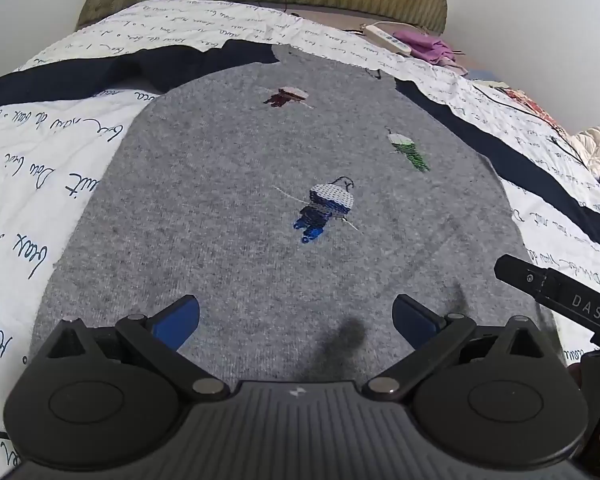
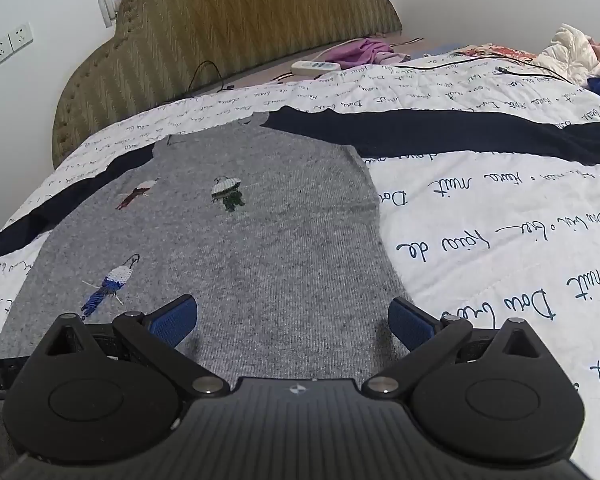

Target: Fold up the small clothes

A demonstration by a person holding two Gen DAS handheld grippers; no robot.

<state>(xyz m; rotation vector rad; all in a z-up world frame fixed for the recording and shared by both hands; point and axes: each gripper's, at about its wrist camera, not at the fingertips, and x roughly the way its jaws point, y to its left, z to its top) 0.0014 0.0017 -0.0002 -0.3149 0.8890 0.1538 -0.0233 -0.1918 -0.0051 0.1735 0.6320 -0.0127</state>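
A small grey knit sweater (image 1: 228,208) with dark navy sleeves lies flat on the bed, neck toward the headboard, both sleeves spread out sideways. It has three small embroidered figures on the front. It also shows in the right wrist view (image 2: 276,248). My left gripper (image 1: 296,320) is open and empty, just above the sweater's lower hem. My right gripper (image 2: 292,324) is open and empty above the hem near the sweater's right side edge. The right gripper's body (image 1: 560,300) shows at the right edge of the left wrist view.
The bed has a white quilt (image 2: 500,240) printed with blue script. An olive padded headboard (image 2: 236,28) stands behind. A white power strip (image 2: 315,67), a purple cloth (image 2: 366,51), black cables and a heap of clothes (image 2: 576,54) lie at the far right.
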